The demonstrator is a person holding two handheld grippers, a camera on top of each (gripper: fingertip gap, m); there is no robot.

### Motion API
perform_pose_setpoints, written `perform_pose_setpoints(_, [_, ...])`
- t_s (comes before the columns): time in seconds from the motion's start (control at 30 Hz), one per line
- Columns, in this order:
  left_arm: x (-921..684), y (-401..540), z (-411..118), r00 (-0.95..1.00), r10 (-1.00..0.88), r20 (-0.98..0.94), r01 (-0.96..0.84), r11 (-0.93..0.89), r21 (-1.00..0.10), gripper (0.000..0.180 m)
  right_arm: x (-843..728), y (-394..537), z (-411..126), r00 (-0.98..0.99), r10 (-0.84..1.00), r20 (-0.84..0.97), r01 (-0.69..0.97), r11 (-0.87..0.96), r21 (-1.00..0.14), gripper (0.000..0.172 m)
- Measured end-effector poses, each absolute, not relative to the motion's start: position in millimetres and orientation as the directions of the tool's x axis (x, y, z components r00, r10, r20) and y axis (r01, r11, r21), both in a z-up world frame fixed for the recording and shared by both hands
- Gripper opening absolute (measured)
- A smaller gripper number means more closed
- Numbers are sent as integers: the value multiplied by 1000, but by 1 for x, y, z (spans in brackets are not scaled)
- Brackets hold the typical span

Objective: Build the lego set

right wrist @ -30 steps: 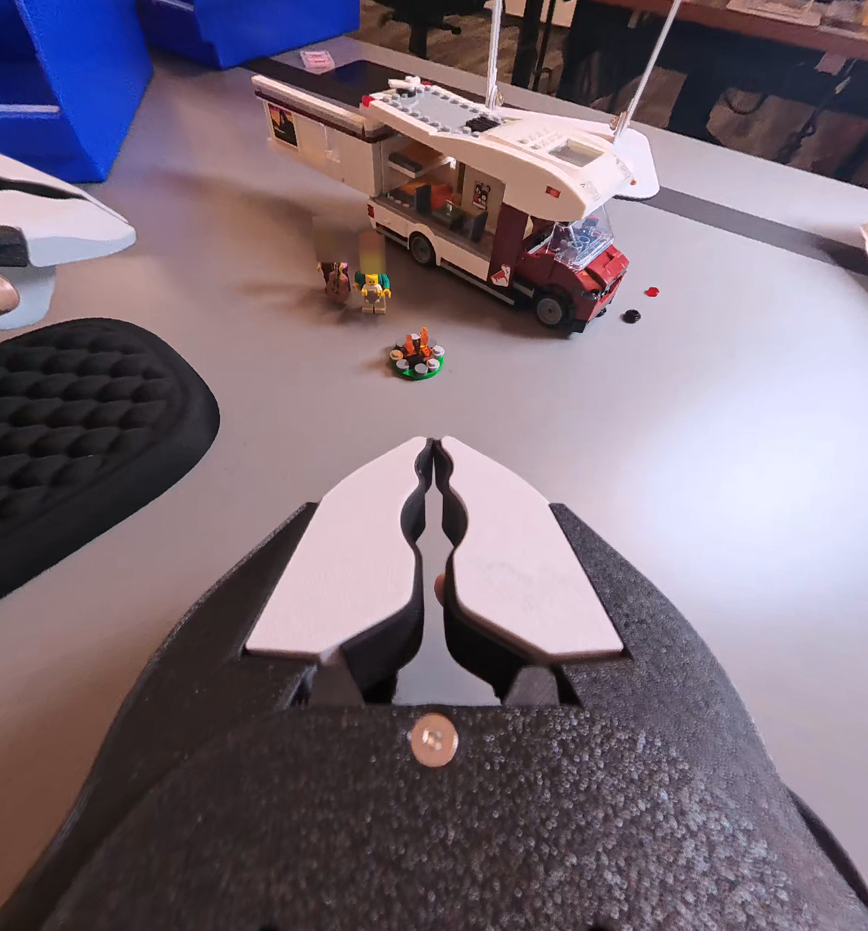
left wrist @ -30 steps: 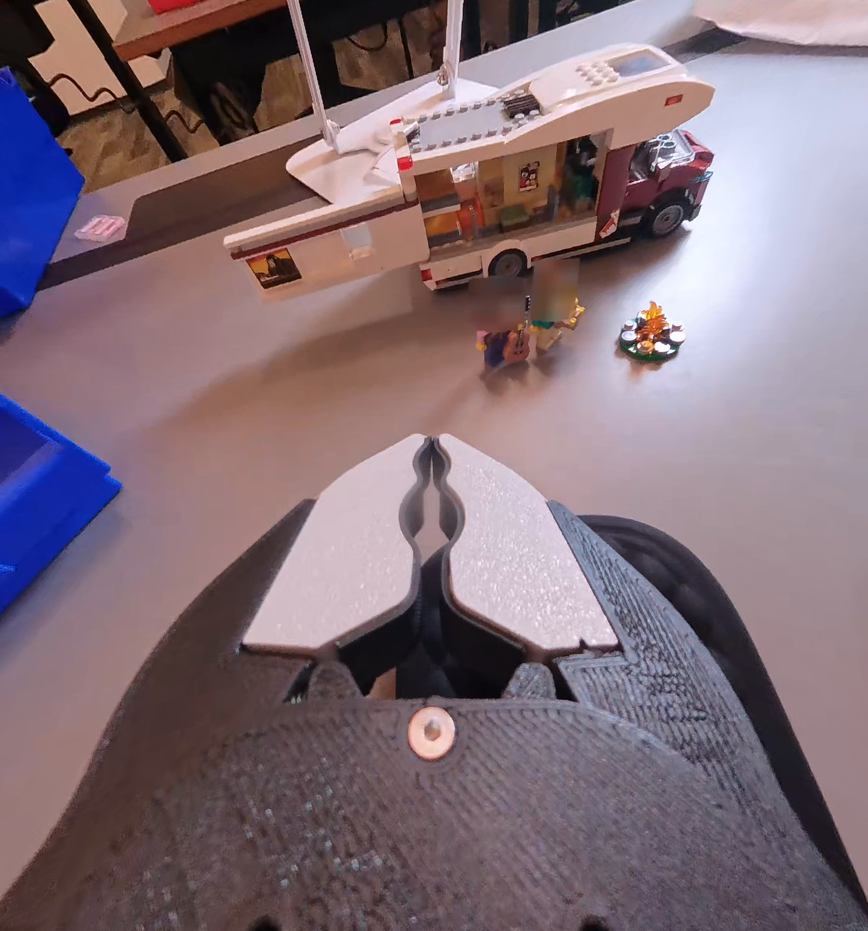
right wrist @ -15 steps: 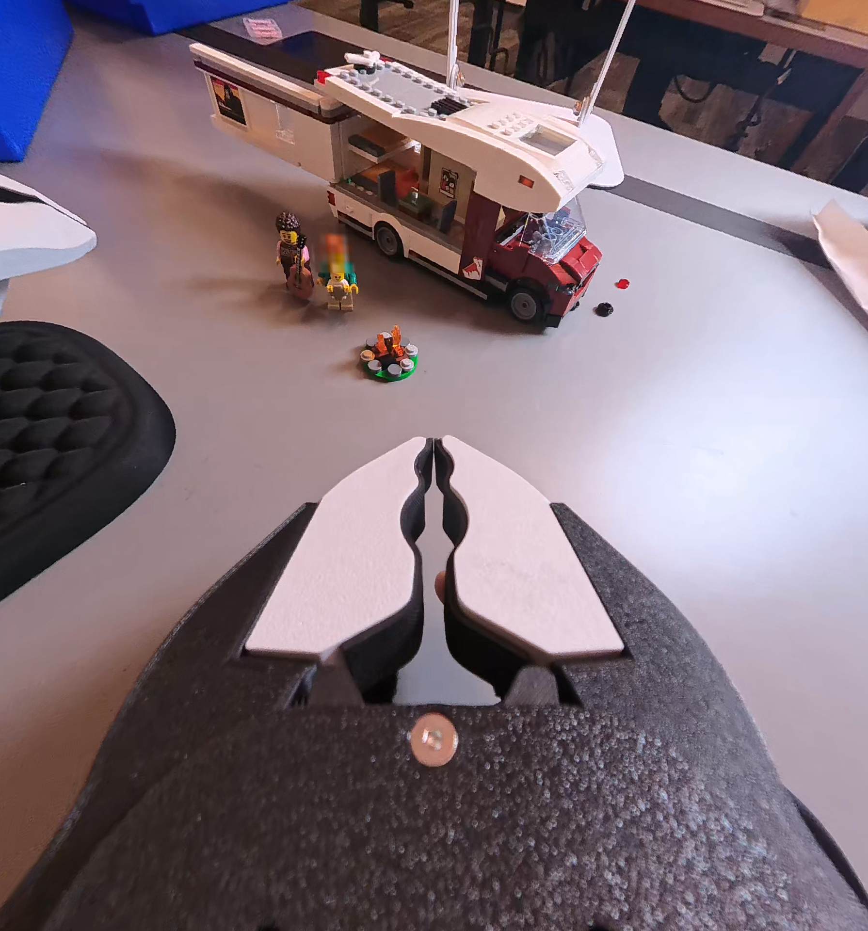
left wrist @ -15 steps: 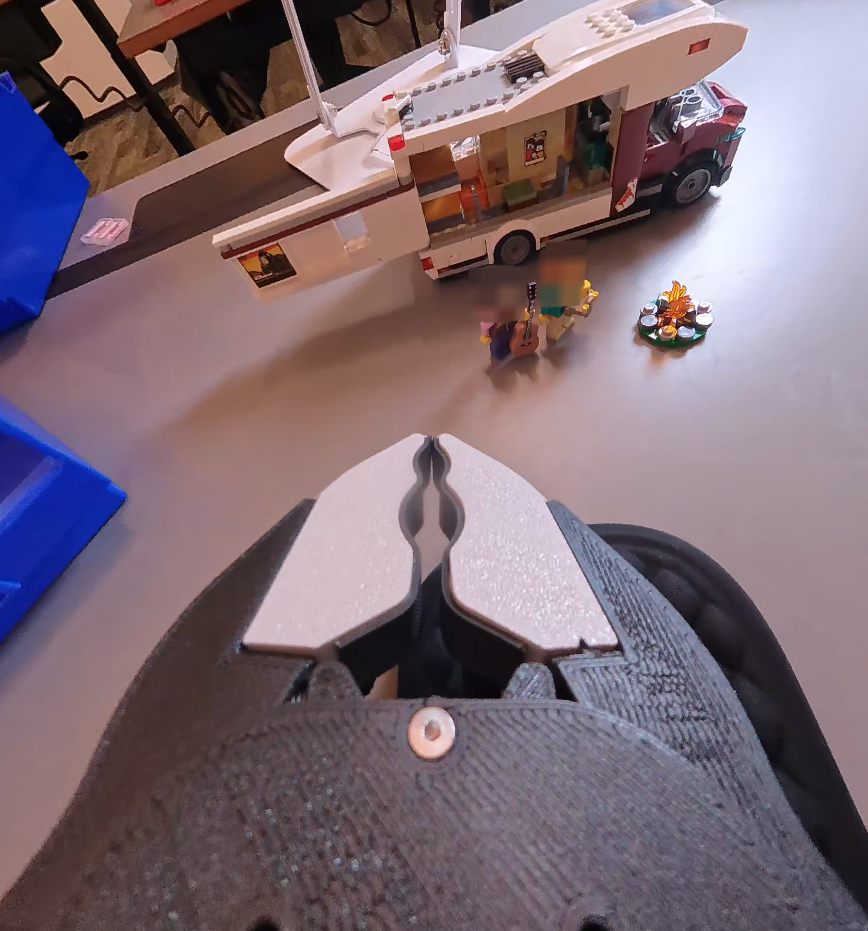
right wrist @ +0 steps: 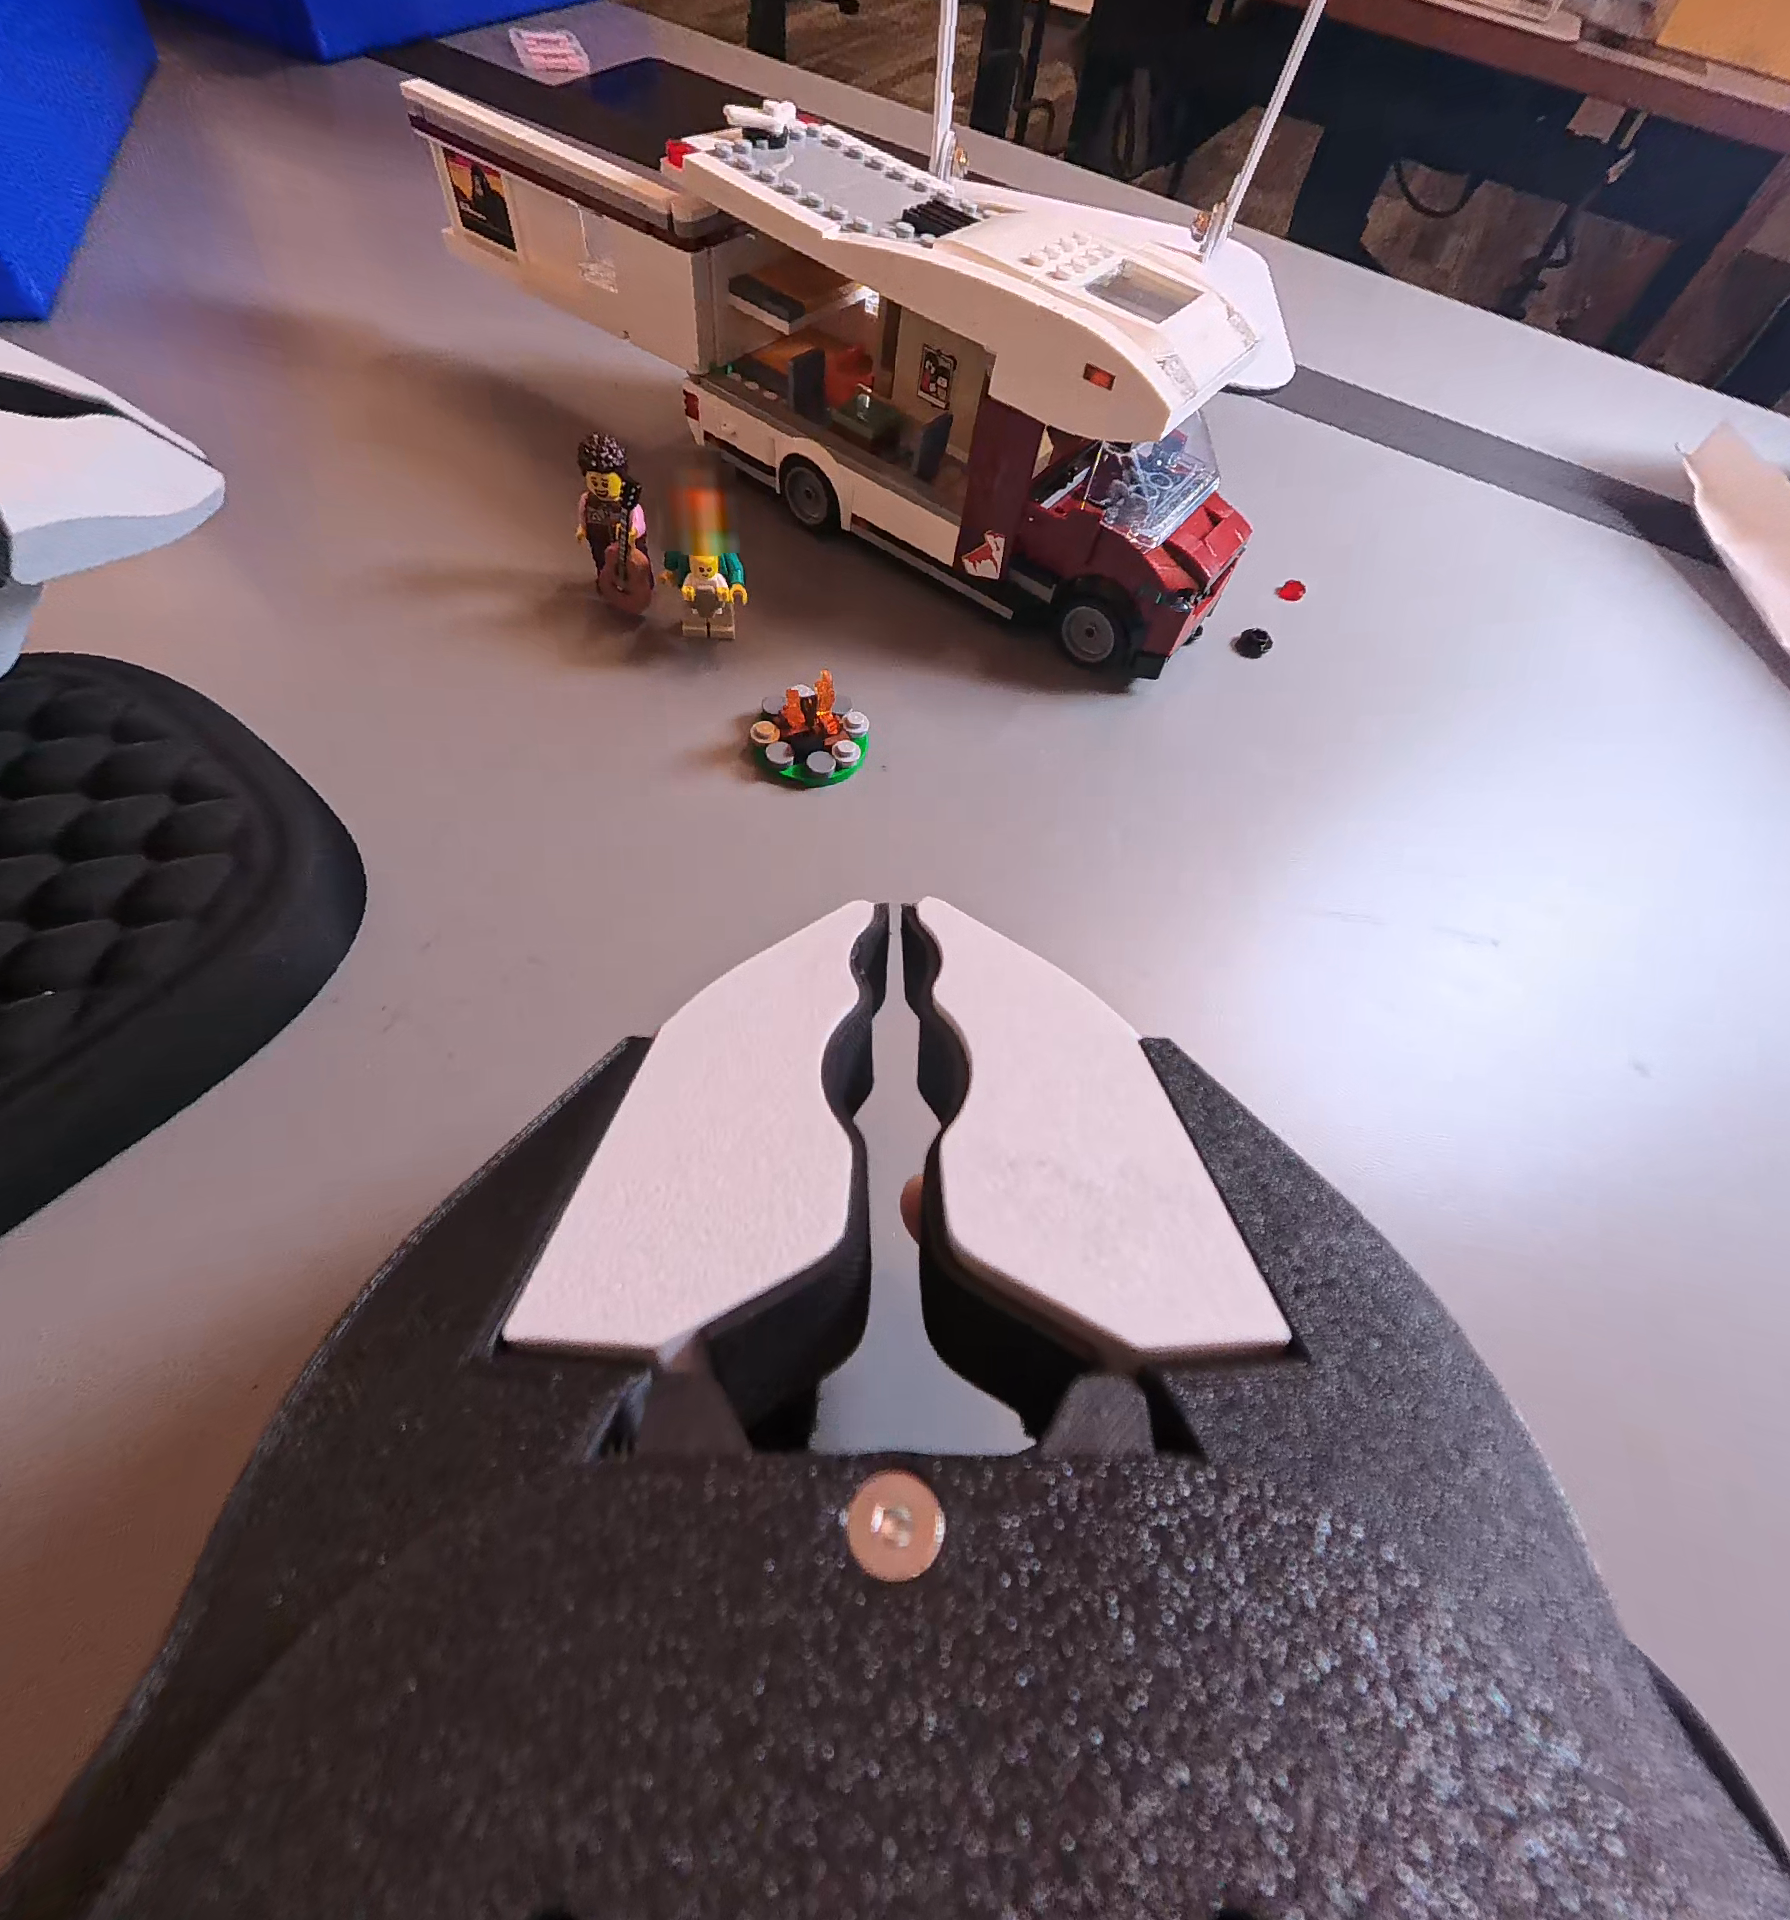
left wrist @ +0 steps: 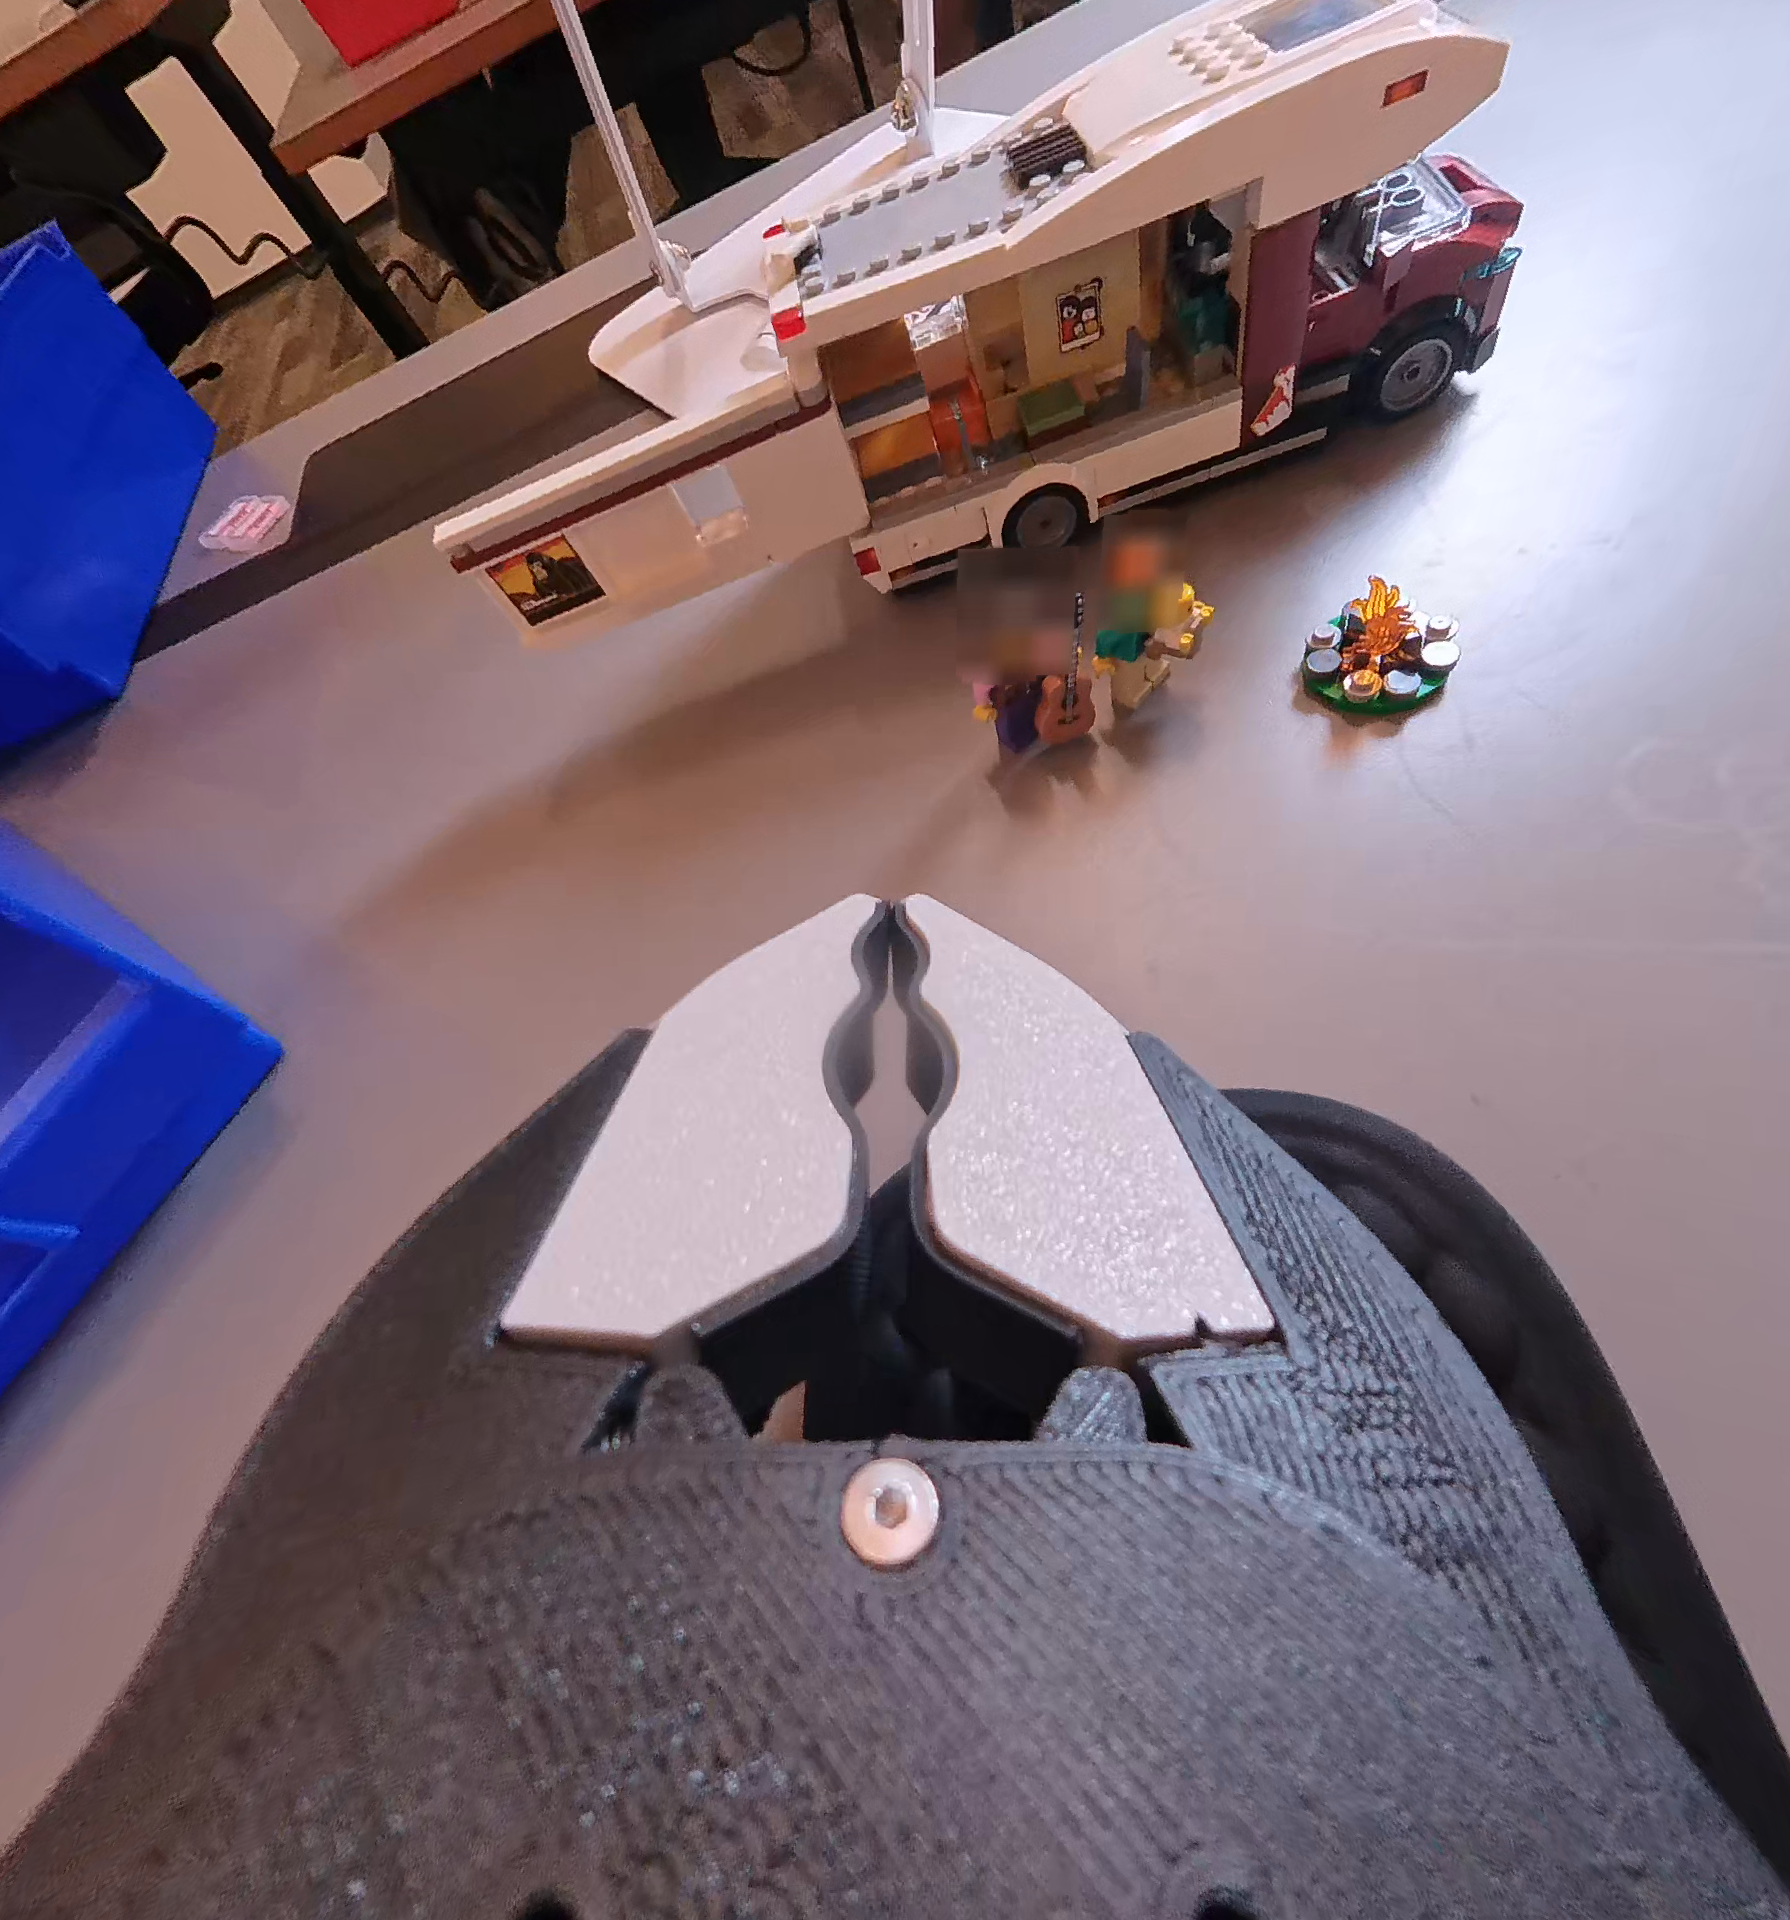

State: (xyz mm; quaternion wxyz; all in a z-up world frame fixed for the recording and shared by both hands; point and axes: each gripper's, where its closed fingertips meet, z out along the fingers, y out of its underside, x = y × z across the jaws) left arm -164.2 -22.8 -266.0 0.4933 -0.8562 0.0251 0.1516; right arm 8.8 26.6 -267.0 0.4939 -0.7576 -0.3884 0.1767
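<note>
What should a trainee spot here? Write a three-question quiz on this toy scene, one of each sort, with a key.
1. True or false: the left tongs grip the guitar figure.
2. Which lies nearest the right tongs? A) camper van B) campfire piece C) blue bin
3. Fill in: two small loose studs, one red and one black, lie by the van's ____ end.

Key: 1 false, both tongs are shut on nothing, above bare table. 2 B. 3 front (cab).
</note>
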Motion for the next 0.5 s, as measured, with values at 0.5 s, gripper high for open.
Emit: perform_pose_setpoints(0.5, [-104, -4, -242, 961, 34, -273, -235, -413, -880, 0, 32, 49, -243, 606, 765, 220, 470, -121, -874, 3])
